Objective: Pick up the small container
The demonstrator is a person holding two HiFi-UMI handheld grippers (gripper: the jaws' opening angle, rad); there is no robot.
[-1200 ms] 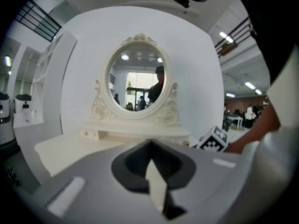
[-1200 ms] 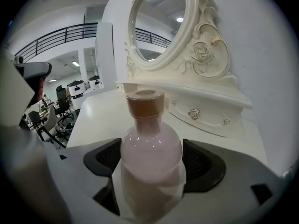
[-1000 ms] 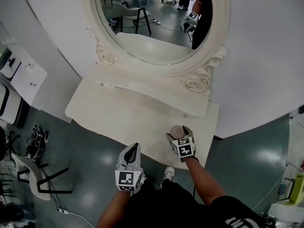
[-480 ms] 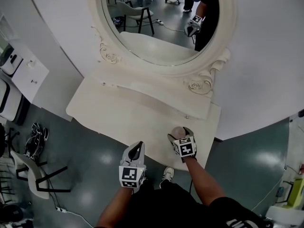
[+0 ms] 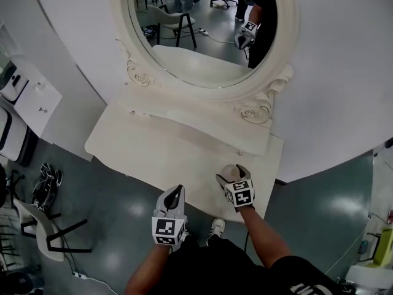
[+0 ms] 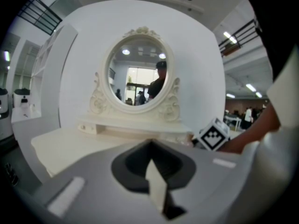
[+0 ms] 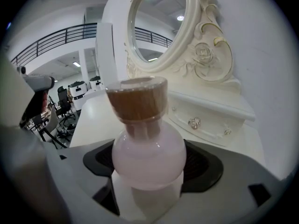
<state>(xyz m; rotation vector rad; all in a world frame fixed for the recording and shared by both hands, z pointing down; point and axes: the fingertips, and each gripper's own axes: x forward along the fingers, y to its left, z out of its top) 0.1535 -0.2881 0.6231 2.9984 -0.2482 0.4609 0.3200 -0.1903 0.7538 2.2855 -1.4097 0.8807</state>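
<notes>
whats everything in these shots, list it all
dressing table: one, cream, against the wall
oval mirror: one, cream frame, on the table's back
small container: one, pink with brown stopper, table's near right corner
chair: one, pale with dark legs, floor at left
cabinet: one, white, far left
left gripper: one, grey, shut and empty, by table's near edge
right gripper: one, grey, shut on the small container

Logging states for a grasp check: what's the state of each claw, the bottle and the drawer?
small round pink glass bottle: corked, upright, held in right claw
right claw: shut on the bottle
left claw: shut, empty
white vanity drawer: closed
</notes>
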